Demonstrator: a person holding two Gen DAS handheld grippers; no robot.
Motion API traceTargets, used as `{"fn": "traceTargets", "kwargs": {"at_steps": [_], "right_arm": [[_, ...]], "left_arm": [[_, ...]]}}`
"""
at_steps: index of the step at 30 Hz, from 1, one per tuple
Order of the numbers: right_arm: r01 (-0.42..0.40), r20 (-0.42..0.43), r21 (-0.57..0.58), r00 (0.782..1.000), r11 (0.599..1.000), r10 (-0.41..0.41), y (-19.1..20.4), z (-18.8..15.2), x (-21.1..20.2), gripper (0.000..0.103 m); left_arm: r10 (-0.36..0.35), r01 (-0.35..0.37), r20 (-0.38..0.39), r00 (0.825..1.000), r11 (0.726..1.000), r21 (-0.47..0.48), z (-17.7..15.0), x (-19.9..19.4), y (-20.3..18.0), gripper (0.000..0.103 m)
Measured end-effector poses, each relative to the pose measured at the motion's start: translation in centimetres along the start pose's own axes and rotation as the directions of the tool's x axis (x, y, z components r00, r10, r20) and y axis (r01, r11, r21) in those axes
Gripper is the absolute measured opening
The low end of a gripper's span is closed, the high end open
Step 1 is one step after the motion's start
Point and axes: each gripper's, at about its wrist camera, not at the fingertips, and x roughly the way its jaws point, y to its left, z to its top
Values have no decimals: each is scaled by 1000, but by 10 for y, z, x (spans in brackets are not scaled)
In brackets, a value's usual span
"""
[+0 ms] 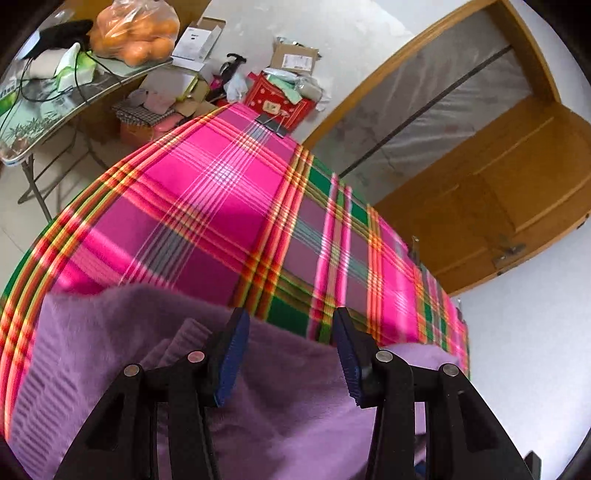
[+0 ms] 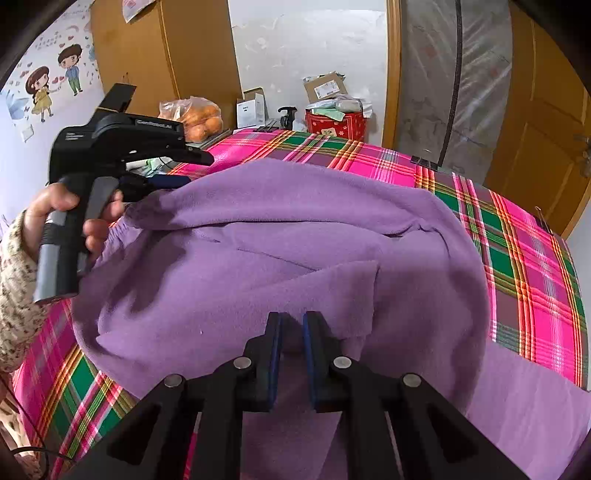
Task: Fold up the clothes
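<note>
While the purple fleece garment [image 2: 295,236] lies rumpled and partly folded on the pink plaid cloth [image 2: 517,258] covering the surface, the right tool [image 2: 292,325] pinches a fold of its near edge. The left tool [image 1: 290,332], held in a hand [image 2: 55,218], hangs spread and empty above the fleece.

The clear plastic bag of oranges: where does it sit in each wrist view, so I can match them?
Left wrist: clear plastic bag of oranges, top left, on the folding side table.
Right wrist: same bag, upper left of centre, behind the left gripper.
Shared landmark: red patterned box beyond the bed's far edge.
</note>
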Motion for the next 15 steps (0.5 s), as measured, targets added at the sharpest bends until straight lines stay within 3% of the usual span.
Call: {"fn": "traceTargets", "kwargs": {"at_steps": [5, 10, 15], "right_arm": [[-11, 43, 41, 999, 999, 9, -8, -5, -15, 12], [0, 96, 93, 995, 996, -9, -25, -16, -39, 13], [48, 122, 180, 990, 982, -71, -53, -36, -61, 18]], "left_arm": [[51, -51, 19, 998, 999, 1, 11, 7, 2, 48], [50, -51, -11, 999, 996, -76, 15, 3, 21, 48], [36, -36, -13, 999, 999, -11, 6, -21, 15, 48]]}}
